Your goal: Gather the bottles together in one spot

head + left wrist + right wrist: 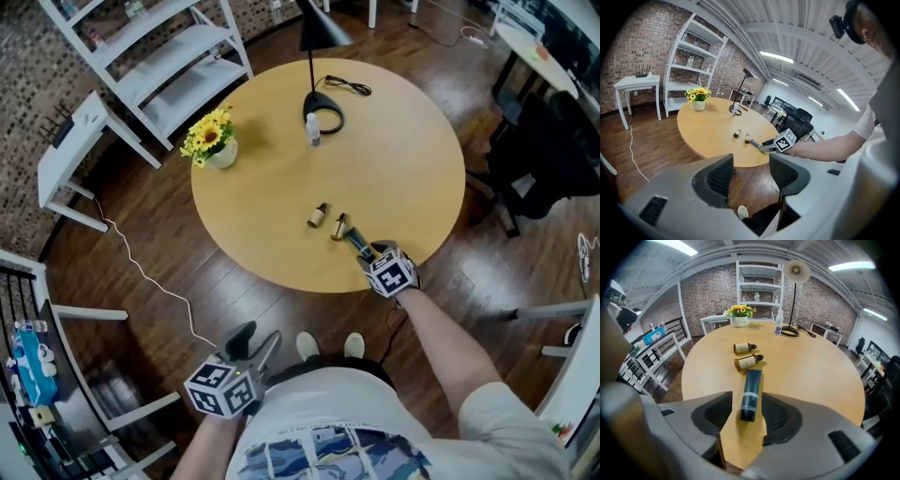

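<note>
Two small amber bottles [319, 216] [338, 227] lie side by side on the round wooden table [403, 159]; the right gripper view shows them too [744, 348] [747, 362]. My right gripper [367, 255] [747, 416] is shut on the cap end of a dark tube [751, 392] [354, 242], whose far end points at the nearer amber bottle. A clear bottle [313, 129] [778, 326] stands by the lamp base. My left gripper [255, 339] [751, 176] hangs open and empty off the table, over the floor.
A pot of yellow flowers [217, 145] sits at the table's left edge. A black lamp [322, 103] with its cable stands at the far side. A white shelf unit [164, 56] and side table [70, 150] are at the left, an office chair [544, 159] at the right.
</note>
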`<state>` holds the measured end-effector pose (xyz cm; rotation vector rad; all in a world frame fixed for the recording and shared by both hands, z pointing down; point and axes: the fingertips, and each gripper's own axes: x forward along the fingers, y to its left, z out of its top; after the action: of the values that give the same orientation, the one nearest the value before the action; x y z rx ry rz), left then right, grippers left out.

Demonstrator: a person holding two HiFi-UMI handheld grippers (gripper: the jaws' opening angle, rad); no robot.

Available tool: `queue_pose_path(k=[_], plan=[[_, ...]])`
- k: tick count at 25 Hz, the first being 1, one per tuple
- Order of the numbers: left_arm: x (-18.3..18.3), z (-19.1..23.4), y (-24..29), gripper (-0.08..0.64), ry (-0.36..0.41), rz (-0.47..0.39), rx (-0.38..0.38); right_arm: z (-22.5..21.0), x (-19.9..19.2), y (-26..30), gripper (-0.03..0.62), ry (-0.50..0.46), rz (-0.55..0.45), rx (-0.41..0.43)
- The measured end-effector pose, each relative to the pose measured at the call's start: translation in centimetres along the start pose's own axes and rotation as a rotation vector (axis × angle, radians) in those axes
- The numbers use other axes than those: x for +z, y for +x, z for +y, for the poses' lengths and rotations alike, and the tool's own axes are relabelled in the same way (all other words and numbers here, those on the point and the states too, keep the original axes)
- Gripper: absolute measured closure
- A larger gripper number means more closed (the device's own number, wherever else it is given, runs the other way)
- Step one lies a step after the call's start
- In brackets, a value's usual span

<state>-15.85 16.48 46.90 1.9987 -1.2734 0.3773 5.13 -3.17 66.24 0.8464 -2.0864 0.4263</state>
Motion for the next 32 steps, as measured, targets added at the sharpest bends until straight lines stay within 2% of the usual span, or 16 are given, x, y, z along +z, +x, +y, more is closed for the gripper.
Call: queue_pose_path(k=[2,4,7,10,13,17,20,23,25,28,30,31,32], plan=[[0.0,0.6,-0.1,0.341,-0.008,0.001,0.003,-0.7,-0.5,1.5,0.383,-0.008,0.037,-0.02],[0.1,1.4,-0.1,0.341,-0.012,0.002,0.0,-1.3,-0.9,2.1,0.449,0.0,0.056,-0.045],[0.3,2.5,0.0,0.341,-0.012,0.004,-0.018,-1.2,-1.5,1.5,0.456,0.073,0.049,-0.064],[1.1,2.9,0.8,0.341,0.004,0.004,-0.06,-0.5,-1.5,-0.8,0.459,0.172,0.0,-0.068],[2.5,2.1,2.2,0.341,0.021,0.003,-0.138,1.2,0.1,-5.4,0.459,0.222,-0.107,-0.084],[5.9,-0.6,4.4,0.341,0.02,-0.014,-0.296,5.0,4.3,-13.1,0.459,0.199,-0.29,-0.11],[9.1,-4.0,5.9,0.341,0.034,-0.037,-0.446,8.3,7.6,-17.9,0.459,0.139,-0.421,-0.127],[11.4,-7.6,7.0,0.344,-0.023,-0.025,-0.628,11.1,9.9,-21.0,0.459,0.076,-0.503,-0.174],[12.3,-9.4,7.7,0.347,-0.068,0.004,-0.714,12.2,10.9,-22.1,0.459,0.038,-0.535,-0.207],[12.8,-10.9,9.3,0.355,-0.052,0.034,-0.743,12.5,11.5,-22.5,0.459,0.008,-0.553,-0.223],[13.0,-11.2,10.8,0.453,-0.02,0.047,-0.723,11.6,11.5,-22.3,0.459,-0.003,-0.556,-0.225],[13.1,-11.1,11.5,0.459,-0.009,0.054,-0.708,11.0,11.5,-22.1,0.459,-0.007,-0.557,-0.225],[13.3,-11.0,12.4,0.495,-0.004,0.062,-0.695,10.4,11.5,-21.9,0.459,-0.011,-0.558,-0.222]])
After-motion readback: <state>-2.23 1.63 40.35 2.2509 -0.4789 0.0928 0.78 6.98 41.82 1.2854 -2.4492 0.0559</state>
